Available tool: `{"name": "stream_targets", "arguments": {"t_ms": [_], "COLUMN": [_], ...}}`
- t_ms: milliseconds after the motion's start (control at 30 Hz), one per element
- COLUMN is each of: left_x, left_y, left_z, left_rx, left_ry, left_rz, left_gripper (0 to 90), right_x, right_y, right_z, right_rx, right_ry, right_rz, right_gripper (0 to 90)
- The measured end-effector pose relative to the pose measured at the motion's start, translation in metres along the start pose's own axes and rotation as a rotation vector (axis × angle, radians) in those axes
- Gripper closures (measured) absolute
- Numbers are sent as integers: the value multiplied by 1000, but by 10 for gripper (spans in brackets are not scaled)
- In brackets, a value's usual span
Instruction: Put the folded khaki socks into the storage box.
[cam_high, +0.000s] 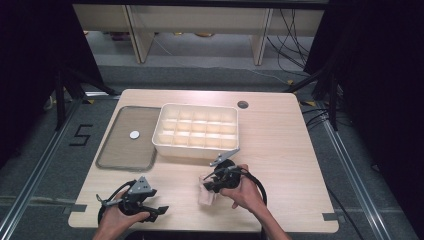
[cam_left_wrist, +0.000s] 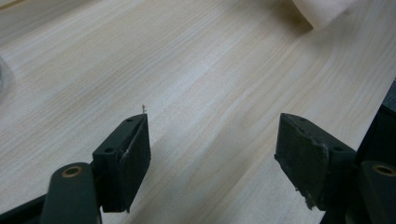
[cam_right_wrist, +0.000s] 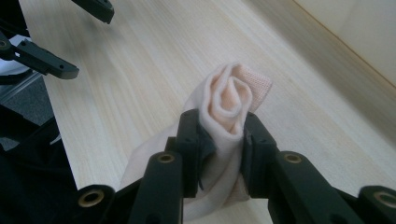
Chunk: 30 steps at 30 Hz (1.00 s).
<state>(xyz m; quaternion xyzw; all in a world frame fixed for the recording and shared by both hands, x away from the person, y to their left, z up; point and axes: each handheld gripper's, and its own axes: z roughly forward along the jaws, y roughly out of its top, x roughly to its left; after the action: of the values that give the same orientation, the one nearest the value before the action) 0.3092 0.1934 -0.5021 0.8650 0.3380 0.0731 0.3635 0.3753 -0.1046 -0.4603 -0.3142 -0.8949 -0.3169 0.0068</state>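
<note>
Grippers come first, two of them, black and hard-edged, one in each hand at the near edge of the table (cam_high: 280, 150). Left gripper (cam_high: 159, 210) rests low over bare wood with its jaws standing wide apart and nothing between them; its pads (cam_left_wrist: 306, 156) look flat, matte and a little chipped at the corners. Right gripper (cam_right_wrist: 223, 140) is clamped on one pale pink sock (cam_right_wrist: 231, 100), a soft knit piece rolled into a loose bundle (the folds curl like a bud above the jaws), with the rest of the cloth hanging down below. In the high view that sock (cam_high: 206, 192) sits just left of the right hand, near the table's front edge and in front of the box. Tabletop is light wood grain, smooth, with rounded corners. Farther back stands one white plastic organizer box (cam_high: 196, 149), rectangular, divided into a grid of small square cells. Beside it on the left lies one flat grey tray (cam_high: 120, 150) with a dark rim, bearing one small white disc (cam_high: 134, 134). One round dark grommet hole (cam_high: 243, 104) marks the far edge.
</note>
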Motion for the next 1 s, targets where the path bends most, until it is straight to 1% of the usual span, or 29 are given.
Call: {"name": "stream_targets", "arguments": {"t_ms": [100, 133, 167, 200, 233, 267, 300, 333, 367, 400, 433, 467, 500, 533, 567, 600, 633, 667, 700, 733, 767, 800, 833, 867, 900, 933, 967, 1000], "left_x": [0, -1, 0, 0, 0, 0, 0, 0, -1, -1, 0, 0, 0, -1, -1, -1, -1, -1, -1, -1, -1, 0, 0, 0, 0, -2, -2, -1], "left_y": [0, 0, 0, 0, 0, 0, 0, 0, 0, 0, 0, 0, 0, 0, 0, 1, 1, 1, 1, 1, 1, 1, 1, 1, 1, 1, 1, 2], "left_z": [0, 1, 1, 1, 0, 1, 1, 1, 2, 1, 1, 2, 2, 2, 2, 1, 1, 1, 1, 1, 1, 1, 1, 1, 1, 1, 1, 0], "left_rx": [2, -7, 1, 2, 6, 2, 2, 2, 1, 3, 6, 5, 5, 2, 2, 2, 2, 5, 5, 4, 4, 4, 4, 1, 1, -11, -11, 1], "left_ry": [-2, -1, 4, 7, -1, 4, -1, -1, -4, -5, -4, 0, -3, -7, -7, -11, -11, -11, -11, -10, -10, -14, -14, -16, -16, -16, -16, -17], "left_rz": [1, -9, -1, 0, 4, 0, -4, -4, -18, -13, 4, 4, -13, -16, -16, 8, 8, 8, 8, 6, 6, 9, 9, 7, 7, -3, -3, 13], "left_gripper": [258, 259, 259, 259, 259, 259, 259, 259, 259, 259, 259, 259, 259, 258, 258, 258, 257, 257, 257, 257, 257, 257, 257, 257, 257, 256, 256, 256], "right_x": [0, -1, -3, -3, -3, -4, -4, -4, -5, -6, -6, -6, -7, -9, -9, -9, -9, -9, -9, -10, -10, -12, -12, -15, -15, -20, -20, -18], "right_y": [4, 8, 10, 10, 11, 15, 17, 17, 19, 24, 24, 26, 29, 34, 34, 38, 38, 42, 42, 47, 47, 51, 51, 54, 54, 58, 58, 59], "right_z": [-2, -5, -5, -5, -6, -9, -11, -11, -12, -14, -14, -16, -18, -20, -20, -24, -24, -29, -29, -34, -34, -40, -40, -45, -45, -50, -50, -52], "right_rx": [14, 19, 15, 15, 17, 32, 38, 38, 42, 49, 49, 54, 54, 52, 52, 59, 59, 56, 56, 51, 51, 42, 42, 41, 41, 31, 31, 42], "right_ry": [-5, -11, -15, -15, -15, -18, -25, -25, -22, -17, -17, -19, -21, -28, -28, -21, -21, -31, -31, -32, -32, -32, -32, -39, -39, -43, -43, -48], "right_rz": [1, -8, -32, -32, -19, -9, -1, -1, -4, -3, -3, 2, -11, -22, -22, -6, -6, -5, -5, -6, -6, -1, -1, -6, -6, -22, -22, 19], "right_gripper": [728, 728, 727, 727, 727, 727, 727, 727, 727, 727, 727, 727, 727, 727, 727, 727, 727, 727, 727, 727, 727, 727, 727, 727, 727, 727, 727, 727]}}
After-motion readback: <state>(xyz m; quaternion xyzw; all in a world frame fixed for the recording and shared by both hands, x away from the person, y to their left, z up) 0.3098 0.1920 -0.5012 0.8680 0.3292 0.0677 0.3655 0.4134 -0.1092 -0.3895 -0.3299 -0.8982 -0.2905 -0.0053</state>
